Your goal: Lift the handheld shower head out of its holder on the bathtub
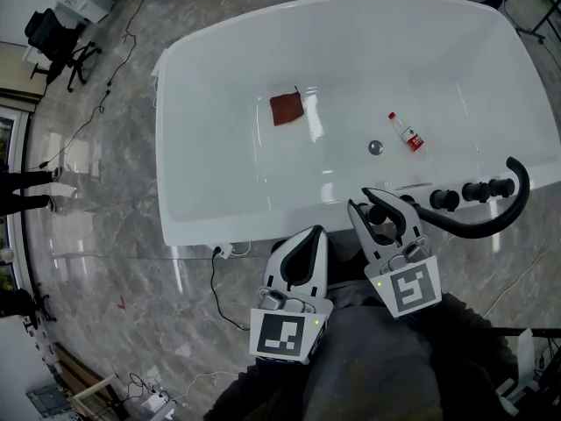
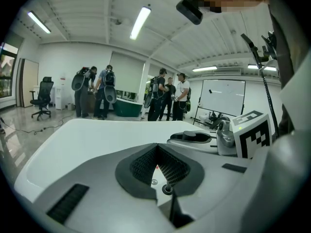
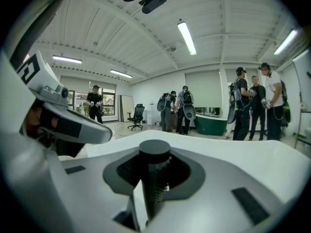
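Right gripper view, black cylindrical shower head clamped in right hand-held gripper, left hand-held gripper closed

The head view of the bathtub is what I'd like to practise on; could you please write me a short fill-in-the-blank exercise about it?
1. The fingers of the right gripper are clamped on the ____-coloured shower head.
2. Inside the bathtub lie a reddish-brown cloth and a small ____.
3. The left gripper is shut and holds ____.
Missing words: black; bottle; nothing.
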Demonstrator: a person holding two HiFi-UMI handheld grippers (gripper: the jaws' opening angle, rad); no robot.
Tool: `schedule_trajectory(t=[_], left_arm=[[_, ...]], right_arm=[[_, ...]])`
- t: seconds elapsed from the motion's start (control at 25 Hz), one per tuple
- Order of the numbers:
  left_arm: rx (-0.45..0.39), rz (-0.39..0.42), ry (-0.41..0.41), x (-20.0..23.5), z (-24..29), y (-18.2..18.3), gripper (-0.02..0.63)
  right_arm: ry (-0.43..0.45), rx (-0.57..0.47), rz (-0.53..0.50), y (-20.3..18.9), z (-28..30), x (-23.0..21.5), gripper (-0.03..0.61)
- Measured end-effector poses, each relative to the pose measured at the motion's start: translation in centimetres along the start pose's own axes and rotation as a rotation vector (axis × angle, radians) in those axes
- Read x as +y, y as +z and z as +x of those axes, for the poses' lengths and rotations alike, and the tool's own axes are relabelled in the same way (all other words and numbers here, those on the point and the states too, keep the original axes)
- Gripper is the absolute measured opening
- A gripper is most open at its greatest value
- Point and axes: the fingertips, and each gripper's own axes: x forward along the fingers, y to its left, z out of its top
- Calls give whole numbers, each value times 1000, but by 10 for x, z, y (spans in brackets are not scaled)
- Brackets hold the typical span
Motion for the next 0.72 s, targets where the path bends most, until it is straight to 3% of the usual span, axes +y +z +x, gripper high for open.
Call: schedule_trajectory(t=[0.72], left_arm=[[-36, -7, 6, -4, -43, 93, 3]], right_arm=[[-15, -27, -20, 107, -22, 8, 103]])
